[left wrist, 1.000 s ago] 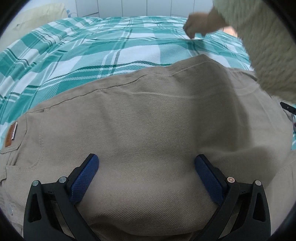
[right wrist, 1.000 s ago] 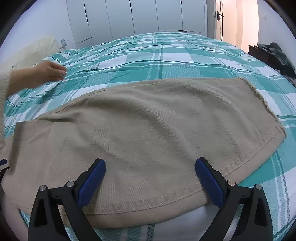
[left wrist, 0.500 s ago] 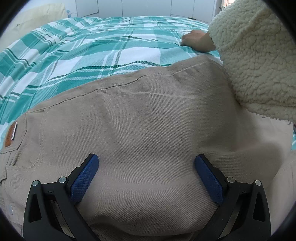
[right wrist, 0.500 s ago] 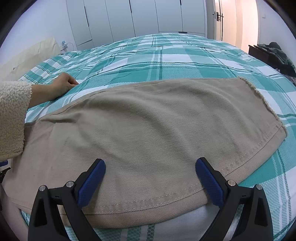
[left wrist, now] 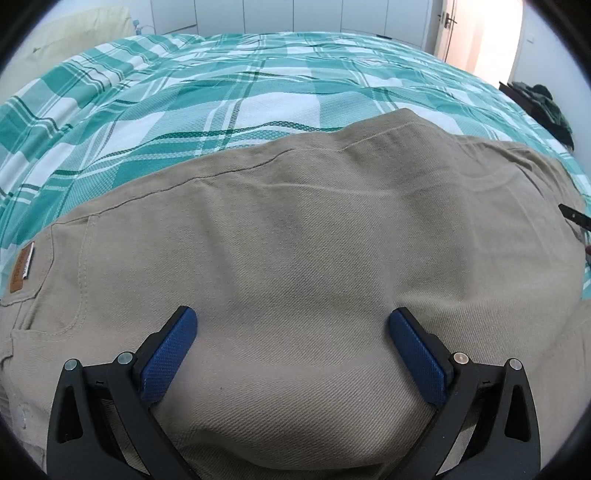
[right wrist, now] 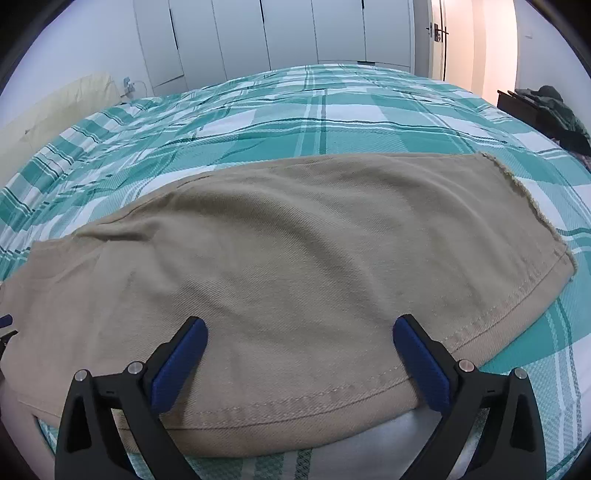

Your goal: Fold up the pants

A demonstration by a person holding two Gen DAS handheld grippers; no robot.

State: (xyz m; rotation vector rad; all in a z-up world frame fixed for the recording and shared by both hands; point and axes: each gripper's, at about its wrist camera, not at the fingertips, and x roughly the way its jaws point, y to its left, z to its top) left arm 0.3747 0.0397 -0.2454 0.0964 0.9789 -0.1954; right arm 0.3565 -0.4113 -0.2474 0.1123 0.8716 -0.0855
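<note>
A: Quick rundown, L to R. What's at the far left?

B: Left wrist view: tan pants (left wrist: pixel 314 266) lie flat on a bed w/ a teal-and-white plaid cover (left wrist: pixel 221 96). Far left edge of the pants there's a small brown leather patch (left wrist: pixel 21 266) by the waistband, and a curved pocket seam (left wrist: pixel 79 280) just right of it.

A: And the left gripper?

B: Left gripper (left wrist: pixel 293 325) is spread wide, blue pads (left wrist: pixel 168 360) well apart, nothing pinched btwn them. It sits low over the seat/thigh area of the pants; can't tell if the tips touch the cloth.

A: Moving right?

B: Fabric runs on to the right w/ soft wrinkles. At the right edge of that view a dark bit of the other tool (left wrist: pixel 574 218) pokes in.

A: Right wrist view now.

B: Same pants (right wrist: pixel 295 258), leg end. Both legs look stacked, one on the other. Right gripper (right wrist: pixel 299 332) is also wide open, pads (right wrist: pixel 179 369) apart, holding nothing, straddling the near long edge of the leg, where a double-stitched seam (right wrist: pixel 332 395) runs. Contact w/ the cloth: can't tell.

A: Farther right?

B: Leg opening w/ a frayed raw hem (right wrist: pixel 524 199) at upper right, lying on the plaid cover (right wrist: pixel 332 110).

A: Background?

B: Cream pillow (right wrist: pixel 55 114) at far left near the wall, white wardrobe doors (right wrist: pixel 277 33) behind the bed, a door w/ handle (right wrist: pixel 436 29) to the right, and dark clothes heaped on a low dark stand (right wrist: pixel 546 110) at far right.
</note>
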